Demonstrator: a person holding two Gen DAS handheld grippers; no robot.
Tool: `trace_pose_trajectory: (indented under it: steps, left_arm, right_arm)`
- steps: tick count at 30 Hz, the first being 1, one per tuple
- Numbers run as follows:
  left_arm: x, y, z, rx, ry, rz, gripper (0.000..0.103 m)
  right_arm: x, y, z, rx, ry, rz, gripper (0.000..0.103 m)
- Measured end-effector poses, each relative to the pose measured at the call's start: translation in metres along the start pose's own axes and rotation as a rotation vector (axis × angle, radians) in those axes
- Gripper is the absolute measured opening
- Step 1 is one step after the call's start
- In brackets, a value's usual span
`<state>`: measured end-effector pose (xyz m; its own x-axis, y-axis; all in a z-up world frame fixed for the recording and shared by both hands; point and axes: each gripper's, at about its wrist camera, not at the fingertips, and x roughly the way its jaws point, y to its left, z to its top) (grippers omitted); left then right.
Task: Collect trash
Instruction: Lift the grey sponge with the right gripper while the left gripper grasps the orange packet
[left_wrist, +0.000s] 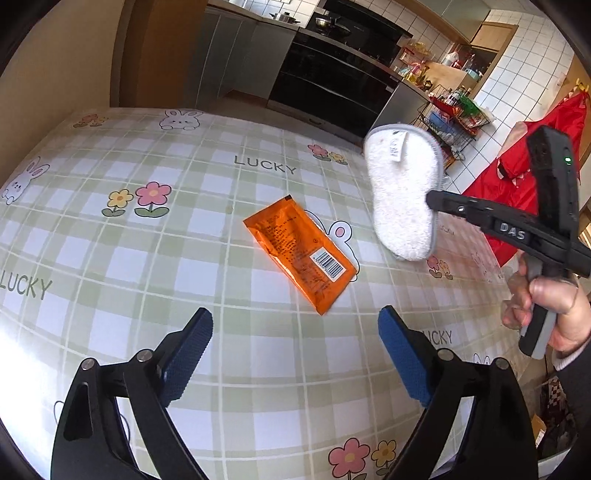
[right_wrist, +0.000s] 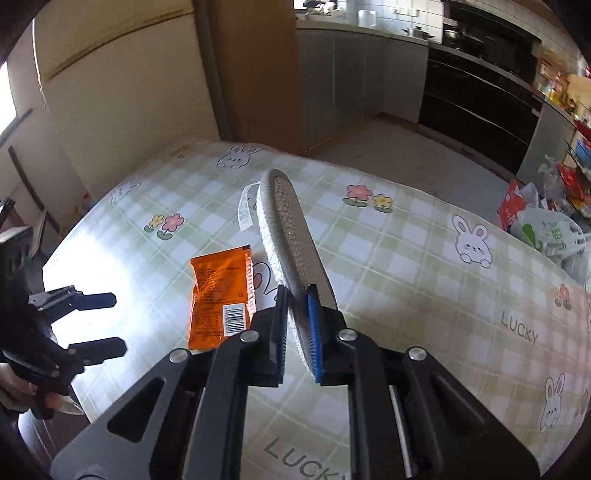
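Trash on table (left_wrist: 122, 243): one orange packet (left_wrist: 301, 254), lying flat with barcode side up on the checked cloth, a little ahead of left tool (left_wrist: 295, 354). Left tool spread wide, blue pads (left_wrist: 192, 354) well apart, nothing between them, tilted down toward the packet and lined up so the wrapper sits roughly between the two fingers' lines; judged a set-up for a pinch on the flat foil, not yet touching it.

Right tool (right_wrist: 297, 325) clamped narrow on one white scrubbing pad (left_wrist: 402, 192), gripped at its near end, most of the oval sticking out forward and held clear above the table. Grey mesh face and white fluffy face both visible across the two views, plus a small label tab near the far end. Probably lifted this way to keep the pad out of the left tool's path, and possibly kept ready for wiping once the wrapper is gone; cannot tell which.

Hand (left_wrist: 550, 302) wrapped round the right tool's grip at the right edge of the left view.

Count: one packet, one pad, two tools, no other loose litter seen on the cloth. Off the table's far right corner, one white and green plastic bag (right_wrist: 546, 232) among clutter on the floor; possibly a place for the trash, though no bin shows.

Risk, as a guess: thin flat foil may slide on the slick cloth rather than lift.
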<state>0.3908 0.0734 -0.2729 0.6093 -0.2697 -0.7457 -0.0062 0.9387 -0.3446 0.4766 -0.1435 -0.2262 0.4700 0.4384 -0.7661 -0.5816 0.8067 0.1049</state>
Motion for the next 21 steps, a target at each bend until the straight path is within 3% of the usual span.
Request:
trace_pose_trajectory:
  steps: [5,8,11,18,20,21]
  left_arm:
    - [0.038,-0.014,0.007,-0.023,0.058,0.027,0.074]
    - [0.056,-0.009,0.008,-0.095,0.075,0.048,0.055]
    - [0.066,-0.005,0.012,-0.151,0.073,0.065,0.053]
    - [0.081,-0.015,0.025,-0.121,0.06,0.148,0.049]
    - [0.085,-0.016,0.027,-0.111,0.067,0.195,0.013]
    - [0.085,-0.015,0.026,-0.109,0.065,0.194,0.013]
  right_arm:
    - [-0.033,-0.032,-0.021,0.131,-0.083,0.018,0.014]
    - [-0.046,-0.04,-0.033,0.144,-0.105,-0.005,0.014]
    - [-0.053,-0.048,-0.043,0.176,-0.119,0.004,0.014]
    - [-0.081,-0.045,-0.065,0.242,-0.206,0.013,0.014]
    - [-0.091,-0.044,-0.077,0.301,-0.245,0.036,0.014]
    - [-0.095,-0.042,-0.082,0.322,-0.261,0.041,0.014]
